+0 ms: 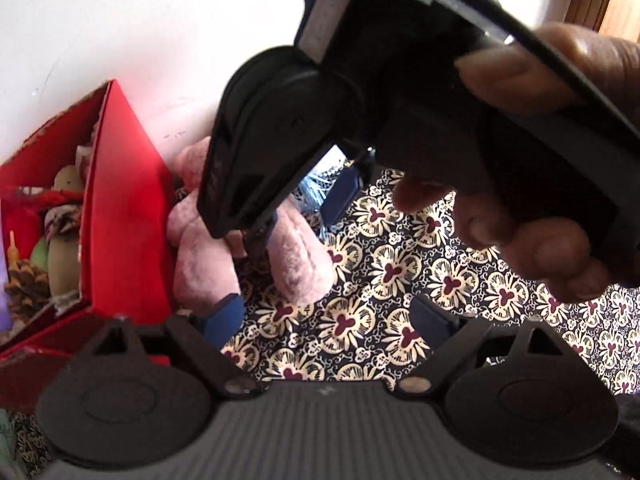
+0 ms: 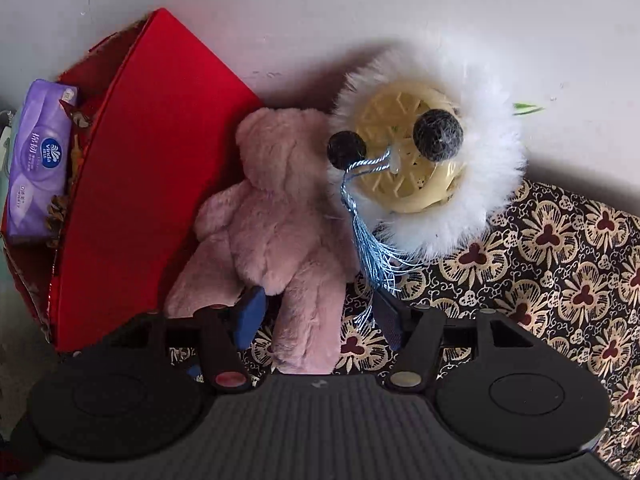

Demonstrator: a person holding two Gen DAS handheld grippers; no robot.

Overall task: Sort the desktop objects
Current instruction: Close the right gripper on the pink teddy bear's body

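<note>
A pink plush bear (image 2: 276, 216) lies on the flowered cloth (image 2: 560, 264) against a red box (image 2: 152, 168). My right gripper (image 2: 316, 308) is open, its blue fingers on either side of the bear's leg. A white fluffy fan with a cream grille (image 2: 416, 152) and a blue tassel leans on the wall beside the bear. In the left wrist view the bear (image 1: 288, 256) shows under the right gripper's black body (image 1: 280, 140). My left gripper (image 1: 332, 316) is open and empty above the cloth (image 1: 400, 272).
The red box (image 1: 120, 208) holds a pine cone, small figures and other bits. A purple tissue pack (image 2: 40, 160) lies by the box's far side. A white wall stands behind everything. A hand (image 1: 560, 208) holds the right gripper.
</note>
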